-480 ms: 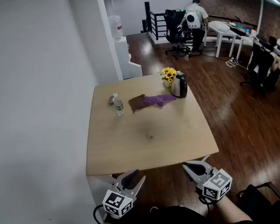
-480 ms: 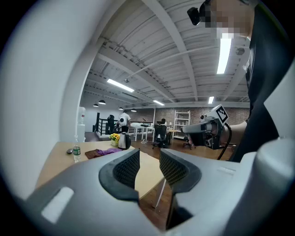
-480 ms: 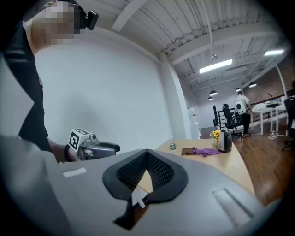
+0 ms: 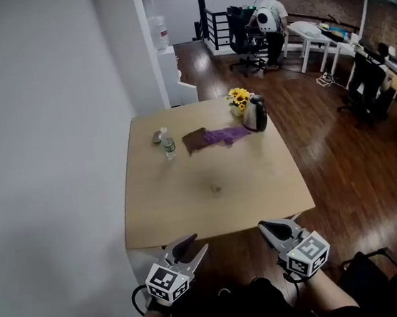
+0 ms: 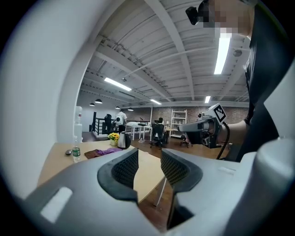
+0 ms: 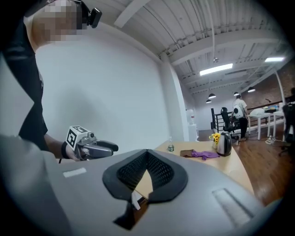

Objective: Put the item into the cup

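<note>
A light wooden table [image 4: 191, 212] stands ahead of me. A tiny item [image 4: 215, 186] lies near its middle. At its far side are a small water bottle [image 4: 169, 148], a little grey object [image 4: 158, 137], a brown cloth [image 4: 194, 141], a purple cloth [image 4: 225, 136], yellow flowers [image 4: 238, 99] and a dark kettle [image 4: 254, 114]. No plain cup can be made out. Both grippers hang below the table's near edge, short of it. My left gripper [image 4: 188, 246] [image 5: 148, 156] is open and empty. My right gripper [image 4: 272, 227] [image 6: 147, 155] is shut with nothing in it.
A white wall [image 4: 45, 137] runs along the left of the table. Dark wood floor [image 4: 343, 165] lies to the right. Far back are office chairs [image 4: 244, 34], white desks [image 4: 320, 35] and a person [image 4: 268, 20] standing.
The head view has shifted a little, so the table sits slightly lower and larger in the frame. Both grippers keep about the same place and jaw state.
</note>
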Motion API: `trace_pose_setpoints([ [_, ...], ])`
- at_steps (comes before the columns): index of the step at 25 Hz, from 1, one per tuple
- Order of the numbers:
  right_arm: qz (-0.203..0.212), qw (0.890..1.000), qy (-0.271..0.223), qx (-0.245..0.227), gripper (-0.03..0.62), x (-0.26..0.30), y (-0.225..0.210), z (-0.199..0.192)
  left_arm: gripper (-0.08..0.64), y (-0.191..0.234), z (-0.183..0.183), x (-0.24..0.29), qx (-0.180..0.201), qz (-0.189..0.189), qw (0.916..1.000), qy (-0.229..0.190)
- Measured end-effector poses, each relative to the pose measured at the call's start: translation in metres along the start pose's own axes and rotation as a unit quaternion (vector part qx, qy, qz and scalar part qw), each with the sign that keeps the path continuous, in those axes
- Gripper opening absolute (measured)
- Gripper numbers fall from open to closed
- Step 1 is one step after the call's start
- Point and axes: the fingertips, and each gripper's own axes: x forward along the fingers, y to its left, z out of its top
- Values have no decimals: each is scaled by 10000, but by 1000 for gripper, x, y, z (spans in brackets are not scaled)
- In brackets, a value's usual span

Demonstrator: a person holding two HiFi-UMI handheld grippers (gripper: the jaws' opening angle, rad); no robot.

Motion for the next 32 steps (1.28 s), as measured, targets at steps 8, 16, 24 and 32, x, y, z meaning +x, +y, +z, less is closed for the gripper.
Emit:
trace_pose_setpoints([
  [8, 88, 9988, 202, -443, 8, 52, -34, 6, 150, 32, -3, 26, -67, 59, 9999, 61],
  [16, 541, 9899, 720, -1094, 9, 128, -99, -12, 153, 85, -7, 88, -233, 451, 9984, 244],
  [24, 1037, 9750, 1263, -1502, 44, 206, -162, -45, 164, 142, -27, 149, -586, 935, 9928, 460],
  [32, 1072, 9576, 2357, -1264, 94, 277, -193, -120, 169, 179, -63, 174, -711, 787, 9903, 895],
])
